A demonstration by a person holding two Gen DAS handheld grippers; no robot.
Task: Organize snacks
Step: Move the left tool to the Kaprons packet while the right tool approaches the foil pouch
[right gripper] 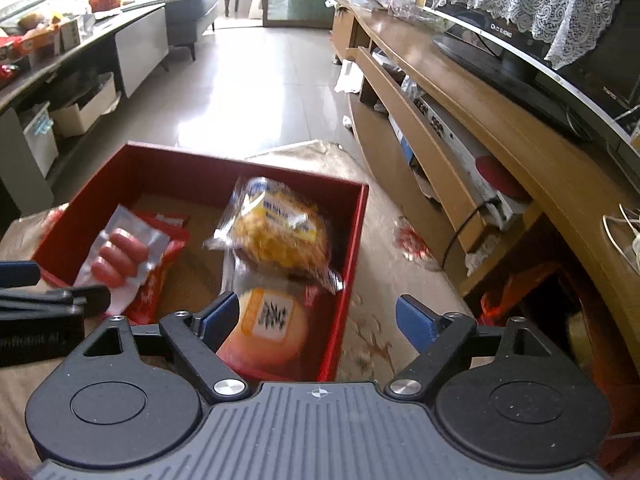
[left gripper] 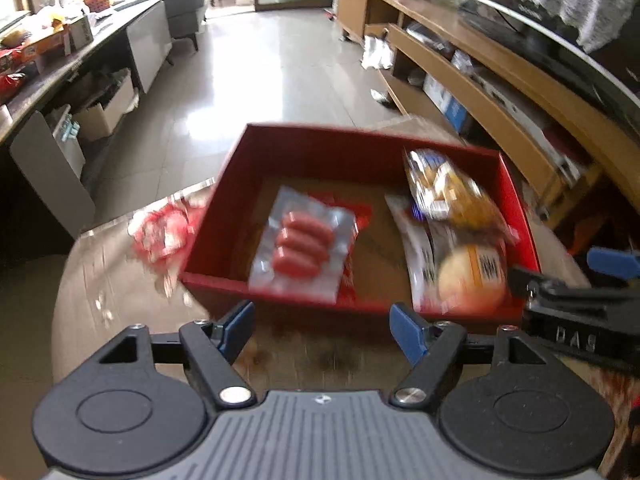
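Note:
A red box [left gripper: 312,140] [right gripper: 352,248] sits on a small table. Inside lie a clear pack of red sausages [left gripper: 302,246] [right gripper: 120,258] on a red packet [right gripper: 160,276], a yellow bread pack [left gripper: 448,190] [right gripper: 280,234], and a round orange-labelled bun [left gripper: 472,276] [right gripper: 266,328]. My left gripper [left gripper: 322,330] is open and empty, just before the box's near wall. My right gripper [right gripper: 318,318] is open and empty over the box's near right corner. The right gripper also shows in the left wrist view [left gripper: 576,288], the left gripper in the right wrist view [right gripper: 48,300].
A red-and-white wrapper [left gripper: 164,232] lies on the table left of the box; another [right gripper: 410,240] lies to its right. A wooden TV cabinet [right gripper: 480,128] runs along the right. A dark counter with clutter [left gripper: 48,56] stands at left. Tiled floor lies beyond.

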